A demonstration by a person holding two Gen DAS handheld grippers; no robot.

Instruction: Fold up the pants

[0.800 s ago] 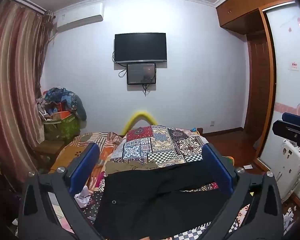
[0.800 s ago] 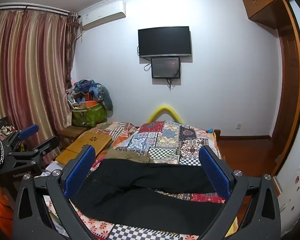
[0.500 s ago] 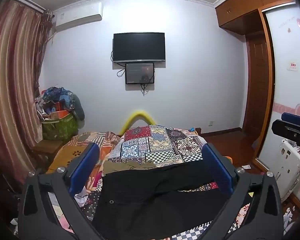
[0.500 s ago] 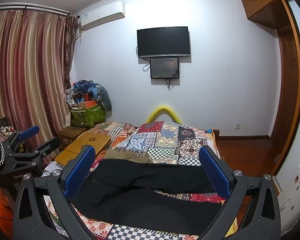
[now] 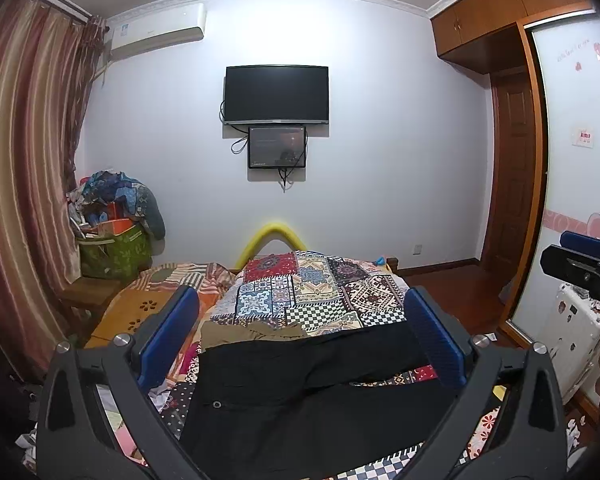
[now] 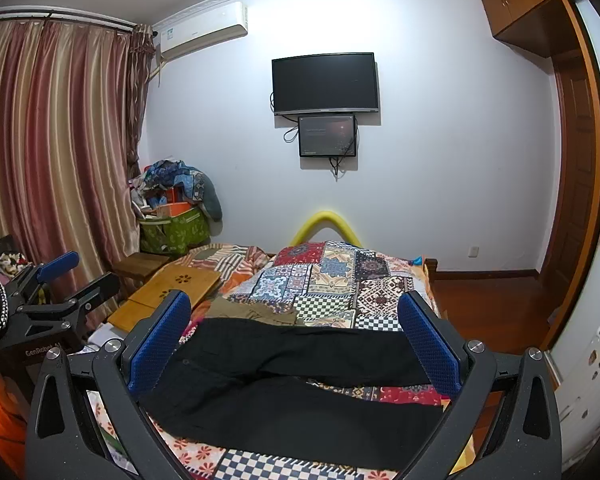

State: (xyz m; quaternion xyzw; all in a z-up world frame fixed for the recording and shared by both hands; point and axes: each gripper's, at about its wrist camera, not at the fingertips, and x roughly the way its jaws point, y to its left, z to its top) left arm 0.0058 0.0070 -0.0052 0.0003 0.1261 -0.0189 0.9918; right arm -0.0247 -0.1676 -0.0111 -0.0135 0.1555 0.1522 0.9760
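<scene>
Both sets of jaws stand wide and hold nothing: the left gripper [image 5: 300,332] and the right gripper [image 6: 294,332] hover above the bed, tipped slightly down. The black pants [image 6: 300,392] lie flat at 6 o'clock in both views on the patchwork quilt [image 6: 332,280], waistband towards 9 o'clock, legs splayed apart towards 3 o'clock. To begin well, I would judge each gripper should take one end of the far leg and lay it squarely over the near one, pinching cloth only, not quilt. An olive garment [image 6: 256,312] lies just beyond the pants at 12 o'clock. At 10 o'clock a green bag [image 6: 174,228] is heaped full of clothes and boxes.
</scene>
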